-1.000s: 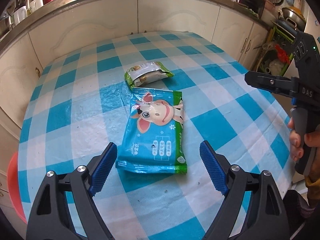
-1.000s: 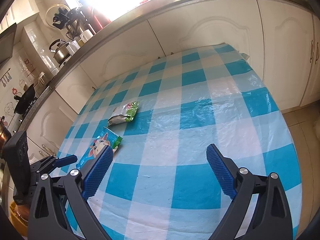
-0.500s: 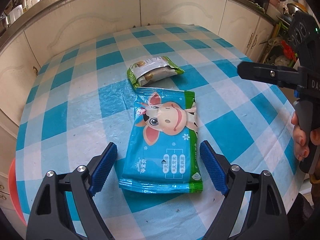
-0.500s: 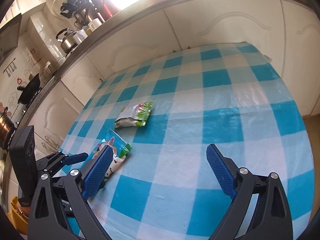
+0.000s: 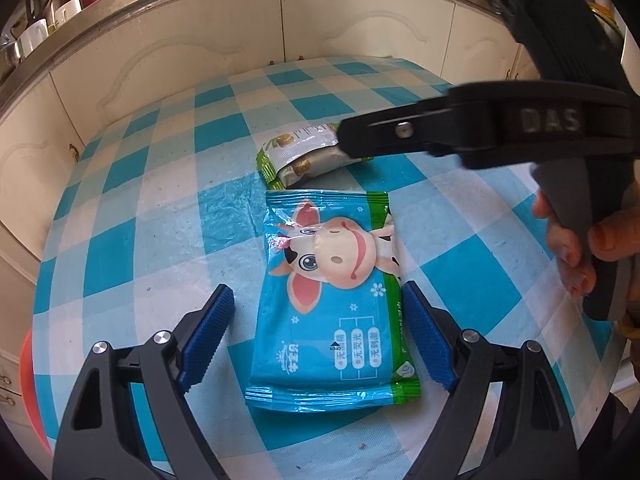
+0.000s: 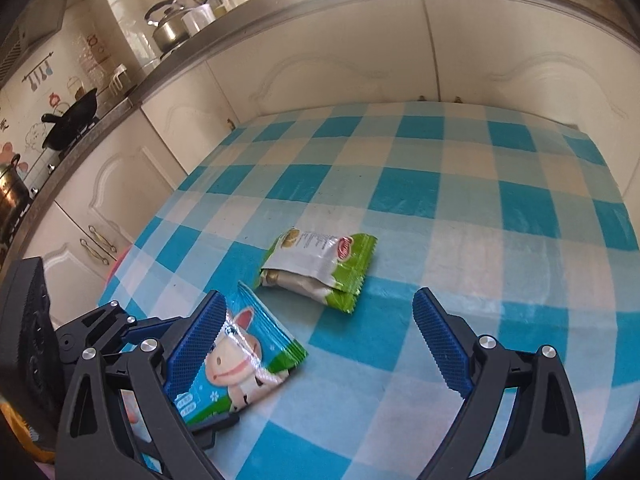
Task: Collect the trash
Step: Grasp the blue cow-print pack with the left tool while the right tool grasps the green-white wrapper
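A blue wipes packet (image 5: 332, 312) printed with a cartoon cow lies flat on the blue-and-white checked tablecloth (image 5: 160, 240). My left gripper (image 5: 320, 340) is open and straddles its near half; the right pad is close to the packet's edge and the left pad stands apart. Just beyond lies a green-and-white snack wrapper (image 5: 296, 156). The right gripper's finger (image 5: 400, 132) reaches over that wrapper's right end, held by a person's hand (image 5: 568, 248). In the right wrist view my right gripper (image 6: 320, 344) is open, with the snack wrapper (image 6: 320, 264) just ahead of its fingertips and the blue packet (image 6: 240, 364) by its left finger.
Cream cabinets (image 5: 280, 20) close off the table's far and left sides. A counter above carries a kettle (image 6: 168, 28) and a wok (image 6: 72, 120). A red round thing (image 5: 28, 380) sits below the table's left edge. The left gripper's body (image 6: 100, 340) crowds the right view's lower left.
My right gripper has swung left across the table and rolled, ending up by the snack wrapper. My left gripper has closed in slightly over the blue packet. Both stay open.
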`<state>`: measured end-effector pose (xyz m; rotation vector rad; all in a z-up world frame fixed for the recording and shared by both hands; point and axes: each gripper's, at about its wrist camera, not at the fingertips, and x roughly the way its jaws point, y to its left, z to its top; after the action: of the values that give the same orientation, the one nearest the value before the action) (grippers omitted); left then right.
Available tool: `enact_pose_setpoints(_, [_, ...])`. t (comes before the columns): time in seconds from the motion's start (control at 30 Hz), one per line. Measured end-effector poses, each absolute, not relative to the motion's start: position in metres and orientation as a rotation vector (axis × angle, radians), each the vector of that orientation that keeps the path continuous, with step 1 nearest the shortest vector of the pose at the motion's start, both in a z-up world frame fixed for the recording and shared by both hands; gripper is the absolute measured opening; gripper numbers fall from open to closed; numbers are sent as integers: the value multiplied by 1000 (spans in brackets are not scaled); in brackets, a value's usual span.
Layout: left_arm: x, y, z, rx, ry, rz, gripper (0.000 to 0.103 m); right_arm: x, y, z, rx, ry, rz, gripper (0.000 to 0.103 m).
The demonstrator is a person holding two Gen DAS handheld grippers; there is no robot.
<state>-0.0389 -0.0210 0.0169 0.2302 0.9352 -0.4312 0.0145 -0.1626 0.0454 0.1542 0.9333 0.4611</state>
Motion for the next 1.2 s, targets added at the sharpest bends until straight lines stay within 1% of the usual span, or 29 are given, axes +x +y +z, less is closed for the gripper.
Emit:
enact_pose_setpoints(0.07, [-38,-21,17,229,934,-428,83,22,-156,42,138,946,464,93])
enact_pose_setpoints(0.23, [-37,-18,19,217,924,-412,71,37,-144,32,108,975,470,93])
enact_pose_setpoints(0.4, [-37,-14,20,196,921,-408,65,47,-135,26,75,980,462,93])
enact_pose_setpoints(0.53, [-35,-10,21,174,926,-411,63,52,-130,25,48,978,446,93])
enact_pose_setpoints(1.0, [-33,-3,21,147,931,-387,60,60,-115,21,-54,969,399,93])
enact_pose_setpoints(1.03, [-33,-2,21,143,931,-386,60,60,-115,21,-62,969,392,91])
enact_pose_setpoints(1.07, [-33,-1,21,141,930,-385,60,60,-113,21,-70,968,385,84])
enact_pose_setpoints(1.13, [-33,1,21,137,929,-383,60,59,-111,22,-91,957,371,76])
enact_pose_setpoints(1.2, [-33,3,21,132,928,-382,60,59,-109,22,-105,957,367,76])
